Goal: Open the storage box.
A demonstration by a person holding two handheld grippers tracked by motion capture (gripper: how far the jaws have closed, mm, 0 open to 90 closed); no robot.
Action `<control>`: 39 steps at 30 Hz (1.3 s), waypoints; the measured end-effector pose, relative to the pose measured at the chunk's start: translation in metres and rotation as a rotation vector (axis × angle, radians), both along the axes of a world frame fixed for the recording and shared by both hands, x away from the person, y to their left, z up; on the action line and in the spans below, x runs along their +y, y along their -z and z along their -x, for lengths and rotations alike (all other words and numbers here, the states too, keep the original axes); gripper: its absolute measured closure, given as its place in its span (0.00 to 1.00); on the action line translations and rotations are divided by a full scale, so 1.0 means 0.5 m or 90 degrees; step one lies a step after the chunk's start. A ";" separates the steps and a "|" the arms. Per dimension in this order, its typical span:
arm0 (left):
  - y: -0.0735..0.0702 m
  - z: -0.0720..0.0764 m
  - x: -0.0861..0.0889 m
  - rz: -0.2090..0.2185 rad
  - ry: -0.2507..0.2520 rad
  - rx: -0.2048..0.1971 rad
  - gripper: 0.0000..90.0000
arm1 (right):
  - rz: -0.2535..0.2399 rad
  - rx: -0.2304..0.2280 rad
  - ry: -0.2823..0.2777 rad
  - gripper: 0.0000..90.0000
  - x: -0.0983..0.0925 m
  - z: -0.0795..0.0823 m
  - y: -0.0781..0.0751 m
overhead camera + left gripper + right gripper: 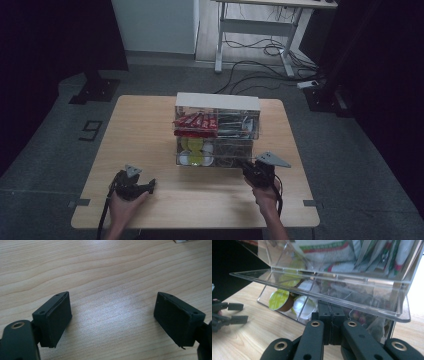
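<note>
Wooden table (150, 130), grey carpet, desk at top. Clear organizer (217, 131) centre. Left gripper (112, 315) released; right gripper (331, 322) clenched, empty.

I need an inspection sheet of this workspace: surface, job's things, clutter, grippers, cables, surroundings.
Surface: light wooden table, bare around the organiser.
Job's things: clear acrylic two-tier organiser; red snack bars and sachets above, green-lidded capsules below, flap lifted.
Clutter: nothing seen.
Grippers: left gripper open, holding nothing; right gripper shut at the lower tier.
Cables: black cables on the floor behind.
Surroundings: grey carpet, white desk frame.
</note>
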State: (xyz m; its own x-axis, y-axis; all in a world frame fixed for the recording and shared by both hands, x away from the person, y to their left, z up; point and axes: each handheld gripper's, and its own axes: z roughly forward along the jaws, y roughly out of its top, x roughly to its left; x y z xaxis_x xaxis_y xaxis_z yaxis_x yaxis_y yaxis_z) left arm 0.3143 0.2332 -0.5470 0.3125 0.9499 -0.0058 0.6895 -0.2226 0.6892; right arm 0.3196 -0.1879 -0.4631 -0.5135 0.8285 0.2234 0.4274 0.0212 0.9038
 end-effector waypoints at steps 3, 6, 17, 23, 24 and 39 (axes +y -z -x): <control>0.000 0.000 0.000 0.000 0.000 0.000 0.16 | 0.001 -0.009 0.006 1.00 0.001 -0.004 -0.006; 0.000 0.000 0.000 0.000 0.000 0.000 0.16 | -0.003 -0.011 0.007 1.00 0.000 -0.008 -0.012; 0.000 0.000 0.000 0.000 0.000 0.000 0.16 | -0.030 -0.031 0.018 1.00 -0.001 -0.017 -0.033; 0.000 0.000 0.000 -0.001 0.001 0.000 0.16 | -0.048 -0.045 0.021 1.00 -0.008 -0.023 -0.048; 0.000 0.000 0.000 -0.001 0.001 0.000 0.16 | -0.049 -0.045 0.022 1.00 -0.008 -0.024 -0.050; -0.001 0.002 0.002 0.006 -0.013 -0.006 0.20 | -0.055 -0.039 0.019 1.00 -0.009 -0.032 -0.043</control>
State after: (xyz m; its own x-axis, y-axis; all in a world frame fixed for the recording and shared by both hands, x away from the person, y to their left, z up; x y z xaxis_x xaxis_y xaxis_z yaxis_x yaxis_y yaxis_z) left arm 0.3134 0.2341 -0.5465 0.2933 0.9559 -0.0111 0.6867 -0.2026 0.6981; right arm 0.3355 -0.1925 -0.4417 -0.5032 0.8232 0.2630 0.3703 -0.0696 0.9263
